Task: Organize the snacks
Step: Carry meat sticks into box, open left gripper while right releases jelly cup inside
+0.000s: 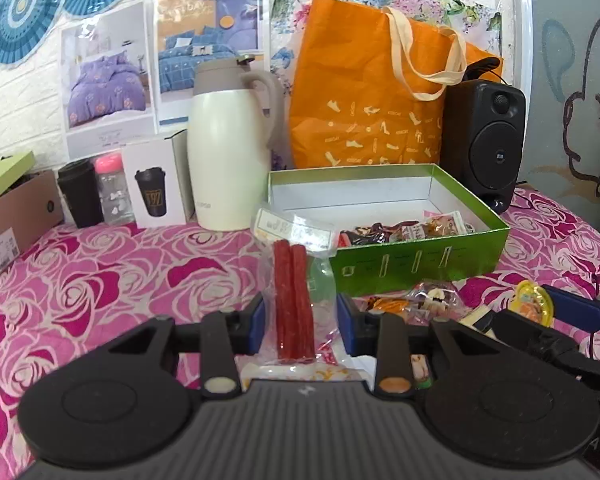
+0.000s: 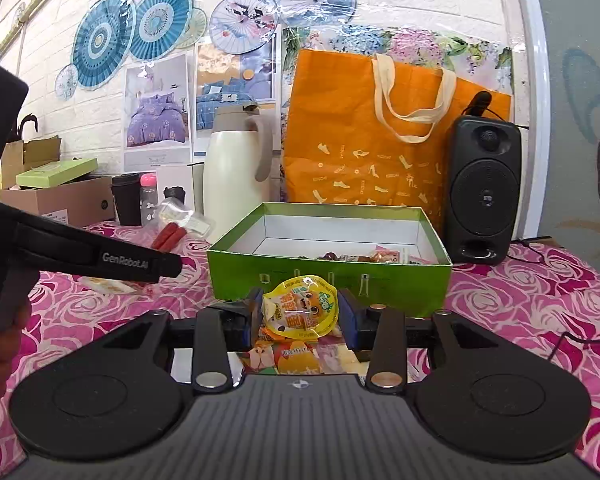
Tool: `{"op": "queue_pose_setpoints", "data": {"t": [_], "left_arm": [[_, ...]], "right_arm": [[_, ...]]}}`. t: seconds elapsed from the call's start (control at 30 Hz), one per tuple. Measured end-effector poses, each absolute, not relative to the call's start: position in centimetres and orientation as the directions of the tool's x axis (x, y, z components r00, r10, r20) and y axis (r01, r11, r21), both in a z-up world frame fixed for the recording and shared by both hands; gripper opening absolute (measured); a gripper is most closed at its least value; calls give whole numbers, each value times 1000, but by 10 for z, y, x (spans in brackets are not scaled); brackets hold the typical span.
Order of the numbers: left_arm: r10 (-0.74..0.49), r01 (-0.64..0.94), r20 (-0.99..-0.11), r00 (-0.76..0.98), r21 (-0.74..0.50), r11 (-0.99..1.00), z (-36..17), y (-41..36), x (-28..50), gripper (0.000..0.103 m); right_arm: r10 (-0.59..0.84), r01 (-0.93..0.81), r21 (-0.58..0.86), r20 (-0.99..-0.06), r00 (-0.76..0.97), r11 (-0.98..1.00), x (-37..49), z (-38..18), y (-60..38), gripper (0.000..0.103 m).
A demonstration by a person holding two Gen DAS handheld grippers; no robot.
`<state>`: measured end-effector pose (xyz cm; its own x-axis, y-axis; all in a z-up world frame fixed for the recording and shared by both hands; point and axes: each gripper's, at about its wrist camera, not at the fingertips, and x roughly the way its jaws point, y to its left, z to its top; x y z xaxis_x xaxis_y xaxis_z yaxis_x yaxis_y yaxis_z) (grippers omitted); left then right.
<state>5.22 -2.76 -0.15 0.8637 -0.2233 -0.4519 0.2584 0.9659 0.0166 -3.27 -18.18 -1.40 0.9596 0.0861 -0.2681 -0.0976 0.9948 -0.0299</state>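
Pink-and-magenta rose-patterned tablecloth point(image 1: 112, 280); lime-green cardboard box point(image 2: 332, 280) with white inside walls; orange tote bag point(image 1: 372, 92) printed with cream shoe shapes, cream handles; cream thermos jug point(image 1: 230, 160) with taupe lid; black speaker point(image 2: 483, 188); red sausage sticks point(image 1: 294, 300) in clear wrap; yellow-lidded jelly cup point(image 2: 302, 308); blue gripper pads point(image 1: 256, 326)

Green box point(image 2: 328, 280) open-topped, near wall blocks straight path; jug point(image 1: 230, 156) (tall) crowds left.

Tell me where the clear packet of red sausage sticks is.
The clear packet of red sausage sticks sits between the left gripper fingers, upright, just left of the green cardboard box.
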Motion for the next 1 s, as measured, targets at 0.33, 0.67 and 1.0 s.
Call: {"op": "queue_pose_setpoints", "data": {"t": [0.33,0.67,1.0], "left_arm": [[-242,277,-412,878,25,961,12,-41,94,34],[-298,318,-427,854,-25,948,7,-61,175,34],[-310,332,-475,824,-40,942,-24,-87,212,38]], "right_arm": [[68,-88,-95,-202,977,992,4,-1,-202,68],[32,-36,-28,-150,988,999,72,12,-255,68],[32,-42,-42,-214,976,998,115,-20,-257,68]]}}
